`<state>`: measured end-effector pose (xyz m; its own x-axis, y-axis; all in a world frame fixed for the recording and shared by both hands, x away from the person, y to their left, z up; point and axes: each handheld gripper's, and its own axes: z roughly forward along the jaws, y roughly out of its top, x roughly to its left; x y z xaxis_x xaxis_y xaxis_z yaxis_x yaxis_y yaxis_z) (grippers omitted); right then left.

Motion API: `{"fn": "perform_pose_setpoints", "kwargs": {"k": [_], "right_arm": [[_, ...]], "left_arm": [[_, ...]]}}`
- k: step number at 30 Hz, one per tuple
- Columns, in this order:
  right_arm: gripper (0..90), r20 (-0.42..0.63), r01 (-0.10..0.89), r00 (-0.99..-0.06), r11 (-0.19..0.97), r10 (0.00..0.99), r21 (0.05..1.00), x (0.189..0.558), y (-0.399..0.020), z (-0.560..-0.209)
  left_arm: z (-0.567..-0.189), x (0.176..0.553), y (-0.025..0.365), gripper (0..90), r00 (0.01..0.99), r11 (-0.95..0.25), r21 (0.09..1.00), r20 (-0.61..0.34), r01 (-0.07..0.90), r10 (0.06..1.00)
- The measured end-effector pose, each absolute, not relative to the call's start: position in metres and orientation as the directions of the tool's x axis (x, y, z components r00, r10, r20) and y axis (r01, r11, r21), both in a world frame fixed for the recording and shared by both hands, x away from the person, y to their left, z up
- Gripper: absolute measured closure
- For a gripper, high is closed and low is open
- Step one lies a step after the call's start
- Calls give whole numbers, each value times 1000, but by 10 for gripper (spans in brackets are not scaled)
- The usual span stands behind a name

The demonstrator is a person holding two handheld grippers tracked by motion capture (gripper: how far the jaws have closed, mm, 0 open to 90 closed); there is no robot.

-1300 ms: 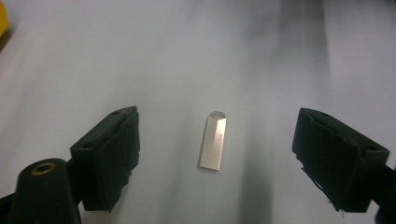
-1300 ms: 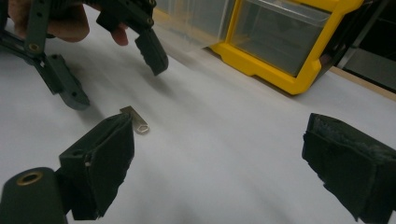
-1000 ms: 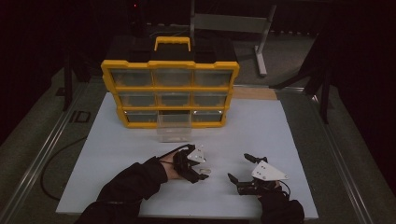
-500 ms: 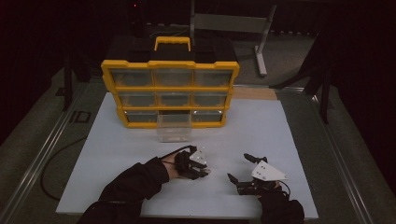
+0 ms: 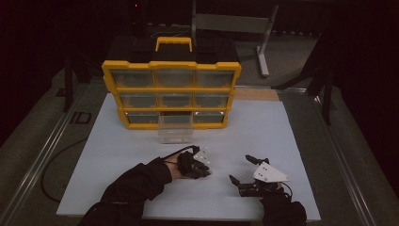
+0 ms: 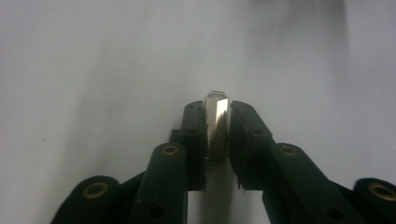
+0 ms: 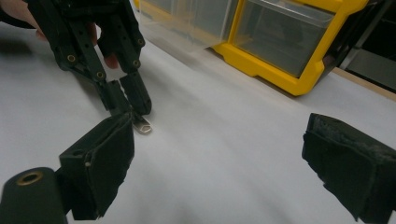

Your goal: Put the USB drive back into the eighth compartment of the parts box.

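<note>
Broad white bench (image 5: 282,141), carrying a yellow-framed drawer organizer (image 5: 171,92) at the far side, one clear drawer (image 5: 175,132) pulled out of its bottom row onto the sheet. Nearer, at left, left claw (image 5: 205,170) tipped down to the bench, jaws just closed and now clamped on a small silvery metal piece (image 6: 215,123) resting at the surface. At right, well apart, right claw (image 5: 241,170) low over the bench, jaws spread wide with nothing between.

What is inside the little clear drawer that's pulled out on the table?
The clear drawer by the yellow organizer looks see-through, but it is too dim and small to tell if anything lies inside.
</note>
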<state>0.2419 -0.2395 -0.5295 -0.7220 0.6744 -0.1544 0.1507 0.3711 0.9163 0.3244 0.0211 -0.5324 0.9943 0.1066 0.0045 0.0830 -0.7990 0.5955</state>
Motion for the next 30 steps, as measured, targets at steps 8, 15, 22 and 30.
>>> {"fn": "perform_pose_setpoints", "kwargs": {"k": [8, 15, 22, 30], "right_arm": [[95, -153, 154, -723, 374, 674, 915, 242, -239, -530], [95, -152, 153, -722, 370, 675, 916, 243, -240, -530], [95, -154, 148, -721, 367, 675, 918, 243, -240, -529], [95, -153, 148, -721, 366, 676, 919, 243, -240, -530]], "left_arm": [[-532, 324, 21, 798, 993, -799, 595, 5, 89, 115], [-527, 325, 24, 798, 990, -801, 589, 11, 107, 140], [-519, 326, 29, 799, 988, -794, 596, 8, 117, 152], [-509, 322, 32, 798, 988, -786, 608, 22, 110, 155]]}}
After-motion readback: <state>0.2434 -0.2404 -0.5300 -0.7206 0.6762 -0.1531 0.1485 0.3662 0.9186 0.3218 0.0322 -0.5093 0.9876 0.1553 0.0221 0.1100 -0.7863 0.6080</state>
